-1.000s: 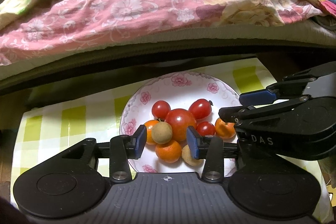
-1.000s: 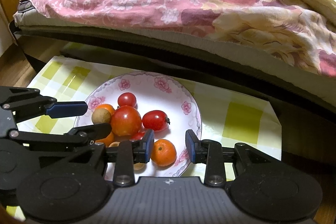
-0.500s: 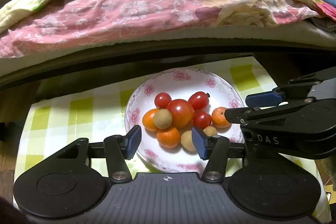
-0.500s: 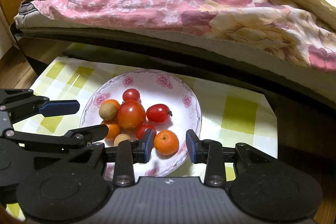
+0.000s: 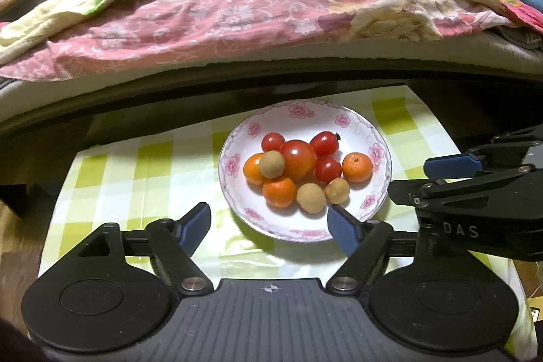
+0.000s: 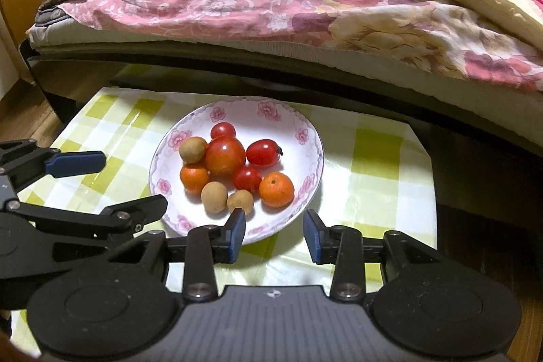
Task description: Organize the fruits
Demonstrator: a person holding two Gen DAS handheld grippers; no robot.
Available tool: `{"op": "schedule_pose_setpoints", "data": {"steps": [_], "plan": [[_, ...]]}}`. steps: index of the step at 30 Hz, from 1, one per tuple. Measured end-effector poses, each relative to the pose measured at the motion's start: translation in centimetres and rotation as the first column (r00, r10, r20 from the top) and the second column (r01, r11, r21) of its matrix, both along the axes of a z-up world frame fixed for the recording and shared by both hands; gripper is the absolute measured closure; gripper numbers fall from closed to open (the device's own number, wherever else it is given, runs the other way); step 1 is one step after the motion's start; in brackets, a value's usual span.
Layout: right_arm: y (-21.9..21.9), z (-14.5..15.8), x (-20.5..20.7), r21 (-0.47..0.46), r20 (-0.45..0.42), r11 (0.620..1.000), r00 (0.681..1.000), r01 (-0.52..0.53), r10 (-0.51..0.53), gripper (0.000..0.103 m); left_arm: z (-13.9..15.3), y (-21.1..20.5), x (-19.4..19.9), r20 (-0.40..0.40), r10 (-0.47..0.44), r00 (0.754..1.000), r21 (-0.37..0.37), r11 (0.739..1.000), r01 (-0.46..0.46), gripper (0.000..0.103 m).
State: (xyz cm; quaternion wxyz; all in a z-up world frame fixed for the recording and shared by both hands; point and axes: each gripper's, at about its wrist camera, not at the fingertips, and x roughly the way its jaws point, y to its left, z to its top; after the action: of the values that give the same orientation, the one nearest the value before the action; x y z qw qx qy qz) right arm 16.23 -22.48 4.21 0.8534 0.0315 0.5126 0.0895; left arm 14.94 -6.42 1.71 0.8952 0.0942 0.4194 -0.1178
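Ahead of my two claws, beyond the worktop (image 5: pixel 142 172) with its green-checked cloth, the bed (image 5: pixel 271 22) fills the far view under a pink floral quilt. Nearer, just past my fingertips, sits the flowered plate (image 6: pixel 237 111) holding all the fruit in one cluster.

My left claw (image 5: pixel 268 224) hangs with its jaws spread wide and nothing between them, the plate's near rim just ahead of it. My right claw (image 6: pixel 274 231) is also apart and empty, at the plate's near right edge.

In the pile, the big tomato (image 6: pixel 224 156) sits in the middle, with smaller tomatoes around it. A mandarin (image 6: pixel 276 189) lies alone on my right claw's side, almost straight ahead of its gap. Two tan longans (image 6: pixel 214 196) lie closest to me, touching or nearly so.

As I judge it, the fruit is gathered and I may be finished. If any more sorting is wanted, I would take that lone mandarin first: come down from above, straddle it squarely, and close gently so it neither rolls nor nudges the neighbouring small tomato (image 6: pixel 247 178).
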Motion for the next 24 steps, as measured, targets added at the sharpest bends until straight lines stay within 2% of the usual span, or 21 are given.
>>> {"op": "schedule_pose_setpoints", "data": {"steps": [10, 17, 24], "plan": [[0.5, 0.5, -2.5, -0.012, -0.005, 1.0, 1.0, 0.01, -0.01, 0.063, -0.2, 0.5, -2.2, 0.007, 0.042, 0.999, 0.005, 0.999, -0.042, 0.016], [0.6, 1.0, -4.2, -0.006, -0.013, 1.0, 1.0, 0.022, -0.022, 0.063, -0.1, 0.7, -3.8, 0.025, 0.063, 0.998, 0.031, 0.997, -0.064, 0.008], [0.5, 1.7, -6.0, 0.005, -0.005, 0.999, 0.999, 0.036, -0.036, 0.063, 0.4, 1.1, -5.7, 0.054, 0.089, 0.995, 0.023, 0.996, -0.09, 0.0]]}}
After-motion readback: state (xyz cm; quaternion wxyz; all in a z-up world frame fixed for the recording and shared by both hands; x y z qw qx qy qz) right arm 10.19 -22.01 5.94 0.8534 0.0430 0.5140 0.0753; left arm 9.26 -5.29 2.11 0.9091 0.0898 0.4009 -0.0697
